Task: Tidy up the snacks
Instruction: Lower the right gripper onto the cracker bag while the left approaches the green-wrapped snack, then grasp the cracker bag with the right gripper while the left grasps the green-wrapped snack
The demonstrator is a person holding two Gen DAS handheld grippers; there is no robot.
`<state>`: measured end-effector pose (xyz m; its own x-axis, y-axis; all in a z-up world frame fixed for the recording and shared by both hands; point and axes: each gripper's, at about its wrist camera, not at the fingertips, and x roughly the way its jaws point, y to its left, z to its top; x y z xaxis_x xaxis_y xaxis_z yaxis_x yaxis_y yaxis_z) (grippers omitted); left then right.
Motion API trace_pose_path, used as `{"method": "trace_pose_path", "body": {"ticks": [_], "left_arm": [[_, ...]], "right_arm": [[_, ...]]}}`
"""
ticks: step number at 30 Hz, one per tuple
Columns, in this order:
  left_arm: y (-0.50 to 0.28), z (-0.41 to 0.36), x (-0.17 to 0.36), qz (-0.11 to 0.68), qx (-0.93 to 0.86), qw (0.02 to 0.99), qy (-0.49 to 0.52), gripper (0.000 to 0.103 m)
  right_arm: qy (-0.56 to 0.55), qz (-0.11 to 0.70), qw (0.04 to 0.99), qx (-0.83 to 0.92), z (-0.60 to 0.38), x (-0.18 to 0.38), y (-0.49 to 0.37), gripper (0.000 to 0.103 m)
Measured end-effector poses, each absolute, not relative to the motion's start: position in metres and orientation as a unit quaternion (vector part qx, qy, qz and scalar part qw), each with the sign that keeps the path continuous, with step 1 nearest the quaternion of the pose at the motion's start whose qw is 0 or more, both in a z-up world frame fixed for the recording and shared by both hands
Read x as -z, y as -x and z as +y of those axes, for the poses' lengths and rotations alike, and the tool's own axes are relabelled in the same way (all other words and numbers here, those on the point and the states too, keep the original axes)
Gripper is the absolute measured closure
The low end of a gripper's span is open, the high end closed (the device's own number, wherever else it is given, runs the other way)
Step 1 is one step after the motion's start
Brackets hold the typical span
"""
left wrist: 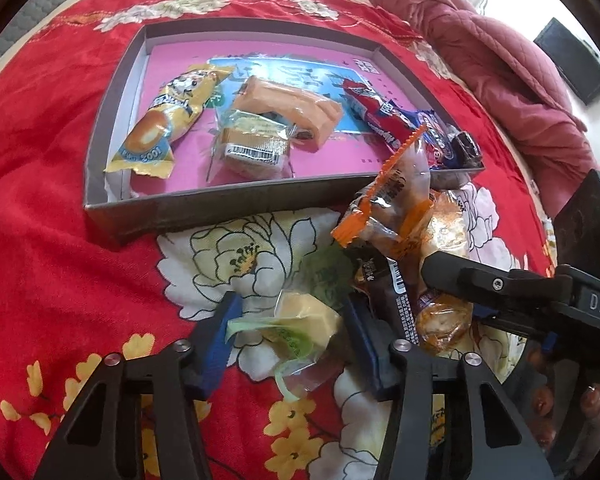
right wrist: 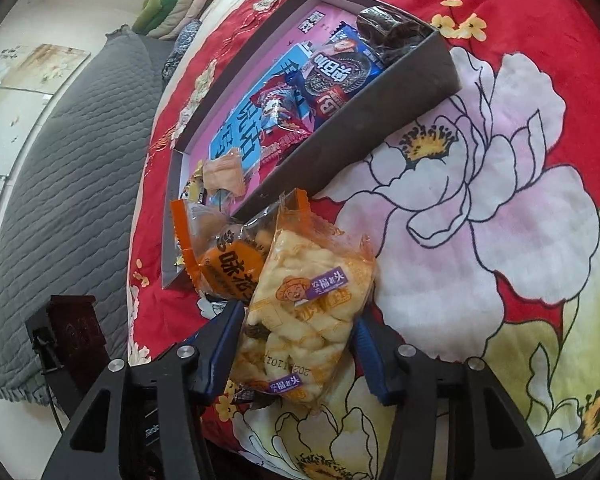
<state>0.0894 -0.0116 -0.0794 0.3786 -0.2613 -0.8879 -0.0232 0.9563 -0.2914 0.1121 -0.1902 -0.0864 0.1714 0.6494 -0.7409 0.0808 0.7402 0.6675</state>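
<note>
Left wrist view: left gripper [left wrist: 286, 330] clamps a green-yellow snack pack [left wrist: 300, 324] on the red floral bedspread [left wrist: 52, 248], near side of the box [left wrist: 180, 208]. Right wrist view only: right gripper [right wrist: 300, 344] clamped on a twisted-bread pack [right wrist: 304, 312].

A red floral bedspread [left wrist: 60, 160] fills both views. A pink quilt [left wrist: 480, 48] lies bunched at upper right of the left view, a black box [left wrist: 572, 60] beside it. A grey quilted cover [right wrist: 72, 168] runs down the right view's left side, folded cloths [right wrist: 180, 4] at its top.
</note>
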Motion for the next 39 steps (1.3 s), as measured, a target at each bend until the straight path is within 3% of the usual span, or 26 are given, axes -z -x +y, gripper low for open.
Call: {"method": "trace_pose_path", "body": {"ticks": [31,34,35,36,37,39], "left_arm": [[-0.070,0.026,0.044,0.510,0.058,0.839,0.178,0.055],[-0.067,0.029,0.036,0.501,0.052,0.845,0.178,0.055],[-0.066,0.030,0.034,0.498,0.049,0.848,0.178,0.057],[-0.066,0.030,0.032,0.495,0.047,0.850,0.176,0.076],[-0.066,0.031,0.032,0.496,0.047,0.849,0.175,0.084],[-0.067,0.031,0.035,0.502,0.044,0.846,0.175,0.084]], "right_arm": [[-0.192,0.532,0.796,-0.214,-0.213,0.033,-0.096,0.051],[-0.182,0.517,0.807,-0.223,-0.211,0.026,-0.096,0.055],[-0.175,0.515,0.809,-0.224,-0.209,0.025,-0.097,0.055],[-0.169,0.513,0.811,-0.226,-0.207,0.023,-0.096,0.055],[-0.163,0.511,0.813,-0.228,-0.206,0.023,-0.096,0.055],[-0.154,0.520,0.809,-0.225,-0.203,0.027,-0.097,0.055]]}}
